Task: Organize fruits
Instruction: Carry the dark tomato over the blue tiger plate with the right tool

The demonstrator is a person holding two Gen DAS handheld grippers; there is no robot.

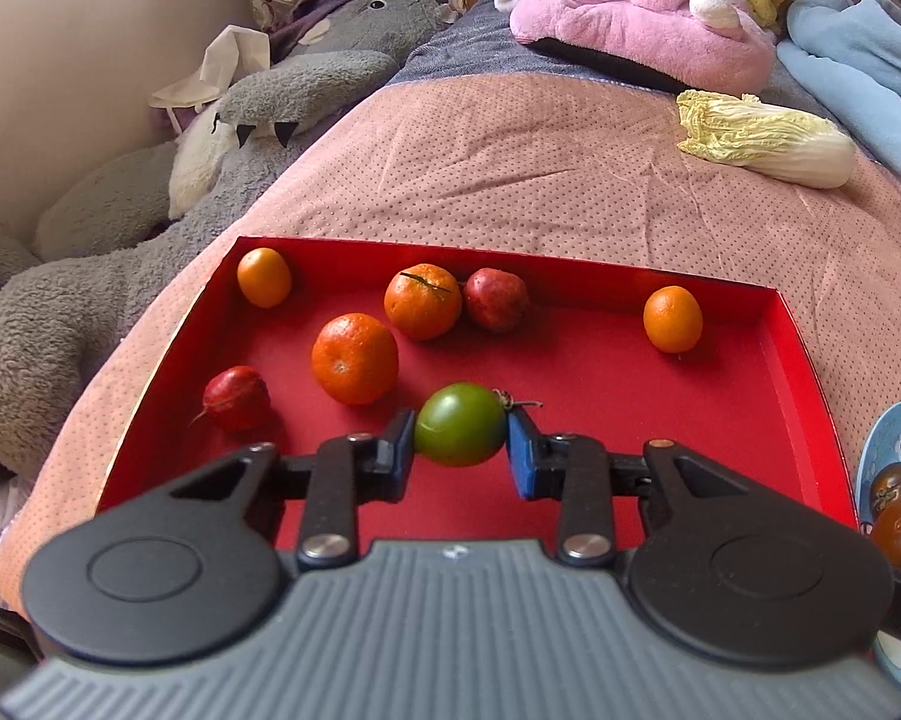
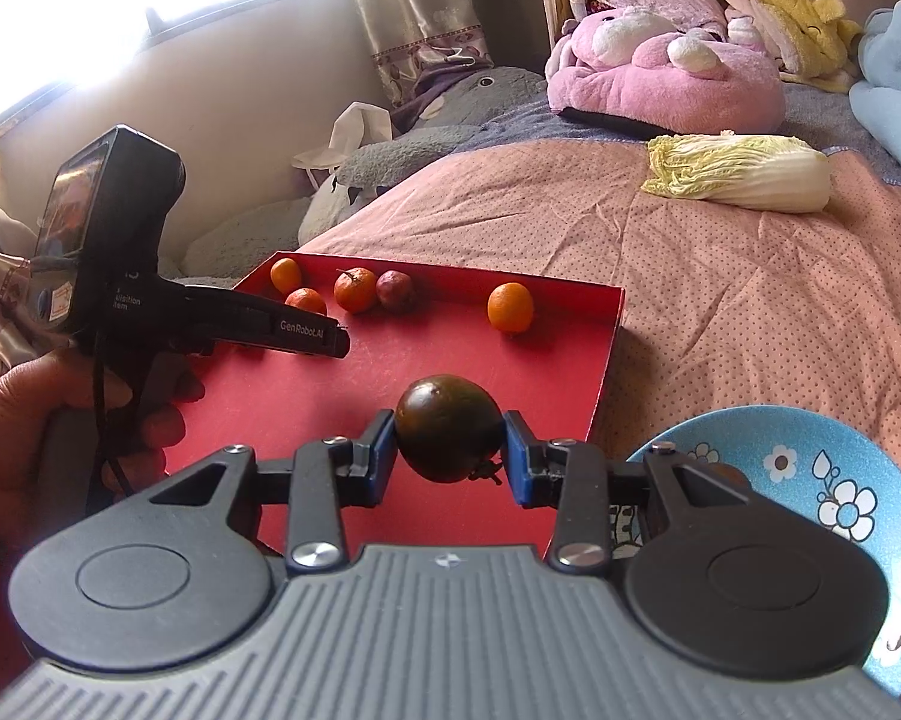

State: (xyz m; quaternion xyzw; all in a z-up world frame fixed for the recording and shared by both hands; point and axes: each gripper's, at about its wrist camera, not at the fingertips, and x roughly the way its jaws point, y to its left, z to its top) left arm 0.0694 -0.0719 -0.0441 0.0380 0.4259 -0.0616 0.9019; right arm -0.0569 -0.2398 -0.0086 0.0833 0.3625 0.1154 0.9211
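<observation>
Red tray (image 1: 600,384) holds orange tangerines (image 1: 354,358); beside them a green tomato (image 1: 459,425). Right of the tray: a blue bowl (image 2: 810,480) with white flower pattern. Beneath the tray: pink dotted quilt (image 1: 510,180).

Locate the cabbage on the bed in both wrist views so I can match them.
Left wrist view: the cabbage lies at upper right on the pink quilt, beyond the red tray's far right corner.
Right wrist view: the cabbage lies at upper right, right of centre, on the same quilt.
Shared landmark: the red tray and the pink plush toy behind the cabbage.
</observation>
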